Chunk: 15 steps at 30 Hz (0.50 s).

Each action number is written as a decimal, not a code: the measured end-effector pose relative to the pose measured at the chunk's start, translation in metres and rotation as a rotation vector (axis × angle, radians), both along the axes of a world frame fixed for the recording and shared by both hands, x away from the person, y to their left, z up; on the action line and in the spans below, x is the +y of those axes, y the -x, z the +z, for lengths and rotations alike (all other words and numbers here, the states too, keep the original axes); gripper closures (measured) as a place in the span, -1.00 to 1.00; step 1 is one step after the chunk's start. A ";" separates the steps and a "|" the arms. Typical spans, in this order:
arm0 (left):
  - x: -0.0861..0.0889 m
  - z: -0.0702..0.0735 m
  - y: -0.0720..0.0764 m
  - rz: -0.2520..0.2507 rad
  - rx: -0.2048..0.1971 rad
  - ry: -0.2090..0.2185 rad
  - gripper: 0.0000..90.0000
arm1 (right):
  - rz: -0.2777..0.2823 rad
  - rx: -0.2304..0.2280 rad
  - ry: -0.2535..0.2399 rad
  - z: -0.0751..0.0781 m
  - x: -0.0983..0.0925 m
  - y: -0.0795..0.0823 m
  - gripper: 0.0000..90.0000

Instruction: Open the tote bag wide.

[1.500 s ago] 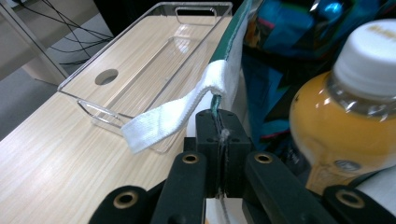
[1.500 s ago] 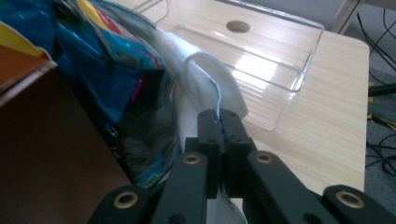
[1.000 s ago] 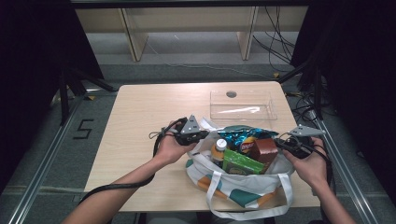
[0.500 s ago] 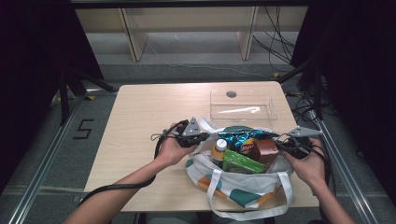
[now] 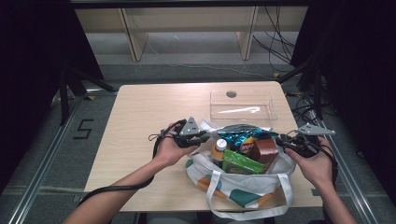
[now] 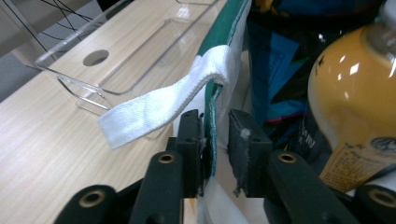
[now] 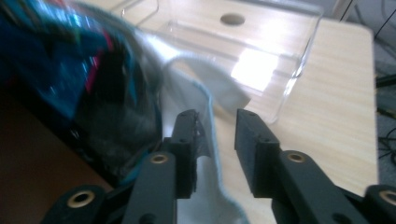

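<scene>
Both grippers' jaws have just been opening, left gripper (image 5: pixel 204 138) and right gripper (image 5: pixel 280 139) now spread, pads off the tote bag (image 5: pixel 243 196) rim still between them; bag near table (image 5: pixel 140 112) edge, rim running left-right between hands.

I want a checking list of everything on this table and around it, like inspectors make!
Surface: pale wooden table, mostly bare.
Job's things: white cloth tote bag with green patches, stuffed with an orange juice bottle, green packet, brown box, blue crinkly bag.
Clutter: clear plastic tray behind the bag.
Grippers: left gripper and right gripper have just been opening; bag rim sits loose between each one's fingers.
Cables: black cable along left forearm.
Surroundings: grey floor, wooden shelf legs, wires.
</scene>
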<state>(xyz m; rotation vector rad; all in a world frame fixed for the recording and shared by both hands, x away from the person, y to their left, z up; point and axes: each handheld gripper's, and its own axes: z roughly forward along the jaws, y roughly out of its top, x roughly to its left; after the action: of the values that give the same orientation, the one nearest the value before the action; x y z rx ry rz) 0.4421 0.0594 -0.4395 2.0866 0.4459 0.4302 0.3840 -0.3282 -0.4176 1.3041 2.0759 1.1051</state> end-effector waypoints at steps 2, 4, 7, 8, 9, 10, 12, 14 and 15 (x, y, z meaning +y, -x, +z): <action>0.003 0.006 0.001 0.009 -0.006 0.020 0.52 | 0.007 -0.032 -0.002 0.006 -0.003 0.000 0.48; 0.007 0.012 0.002 0.018 -0.018 0.040 0.41 | -0.022 -0.049 -0.019 0.014 -0.002 0.003 0.45; 0.015 0.019 0.004 0.027 -0.032 0.073 0.29 | -0.036 -0.082 -0.019 0.022 -0.004 0.003 0.37; 0.018 0.020 0.005 0.033 -0.030 0.087 0.26 | -0.032 -0.101 -0.010 0.025 -0.008 0.003 0.35; 0.019 0.021 0.006 0.037 -0.022 0.101 0.26 | -0.032 -0.101 -0.010 0.025 -0.008 0.003 0.35; 0.021 0.020 0.007 0.042 -0.020 0.106 0.24 | -0.061 -0.090 -0.045 0.026 -0.006 0.004 0.34; 0.023 0.019 0.008 0.051 -0.014 0.107 0.19 | -0.068 -0.109 -0.032 0.026 -0.009 0.003 0.32; 0.024 0.019 0.008 0.055 -0.012 0.113 0.15 | -0.075 -0.097 -0.040 0.028 -0.011 0.005 0.31; 0.025 0.020 0.009 0.058 -0.009 0.115 0.12 | -0.059 -0.122 -0.029 0.028 -0.012 0.004 0.31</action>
<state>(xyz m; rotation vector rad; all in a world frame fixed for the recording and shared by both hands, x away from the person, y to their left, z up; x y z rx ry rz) 0.4336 0.0840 -0.4197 1.9637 0.5149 0.4370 0.3799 -0.3405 -0.3900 1.2702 1.9283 1.1637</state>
